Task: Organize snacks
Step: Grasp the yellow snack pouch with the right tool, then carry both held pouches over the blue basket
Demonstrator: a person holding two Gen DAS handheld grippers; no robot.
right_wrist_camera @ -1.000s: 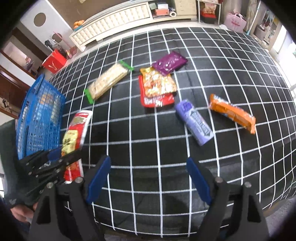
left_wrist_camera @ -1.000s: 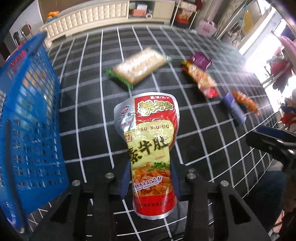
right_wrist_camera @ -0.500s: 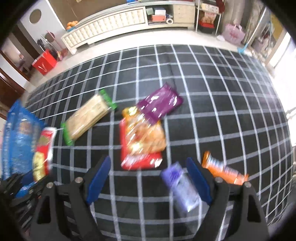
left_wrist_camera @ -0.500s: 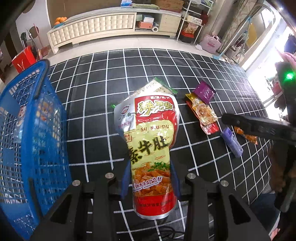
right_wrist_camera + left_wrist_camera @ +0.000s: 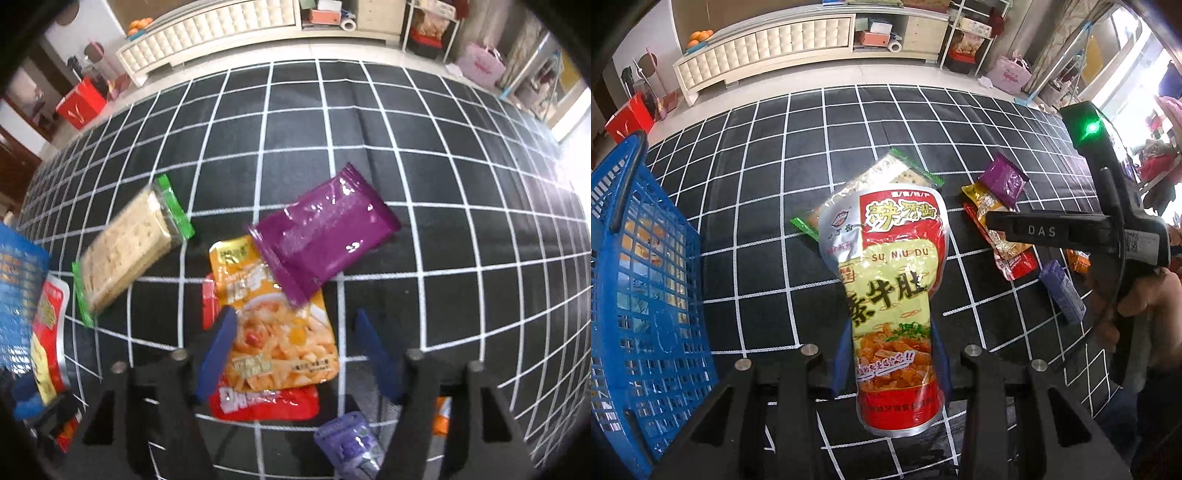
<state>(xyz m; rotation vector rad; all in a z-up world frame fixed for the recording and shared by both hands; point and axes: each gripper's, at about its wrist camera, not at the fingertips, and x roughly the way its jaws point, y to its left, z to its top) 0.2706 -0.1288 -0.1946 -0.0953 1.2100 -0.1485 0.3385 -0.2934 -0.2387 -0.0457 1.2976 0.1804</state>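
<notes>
My left gripper (image 5: pixel 890 354) is shut on a red and yellow snack pouch (image 5: pixel 894 280) and holds it in the air above the black checked tablecloth (image 5: pixel 757 206). A blue plastic basket (image 5: pixel 646 295) stands just to its left. My right gripper (image 5: pixel 295 343) is open and hovers low over a yellow-orange pouch (image 5: pixel 280 332), which lies on top of a red pouch (image 5: pixel 258 402). A purple pouch (image 5: pixel 325 236) overlaps the yellow one's far corner. A cracker pack with green ends (image 5: pixel 129 251) lies further left.
A lilac pack (image 5: pixel 351 446) and an orange pack (image 5: pixel 441 417) lie near the table's front edge under my right gripper. Several packets show through the basket's wall (image 5: pixel 18 288). A white cabinet (image 5: pixel 768 40) and shelves stand beyond the table.
My right gripper has moved forward and down over the table, from the front edge to above the yellow-orange pouch. My left gripper has risen with the red and yellow pouch still held.
</notes>
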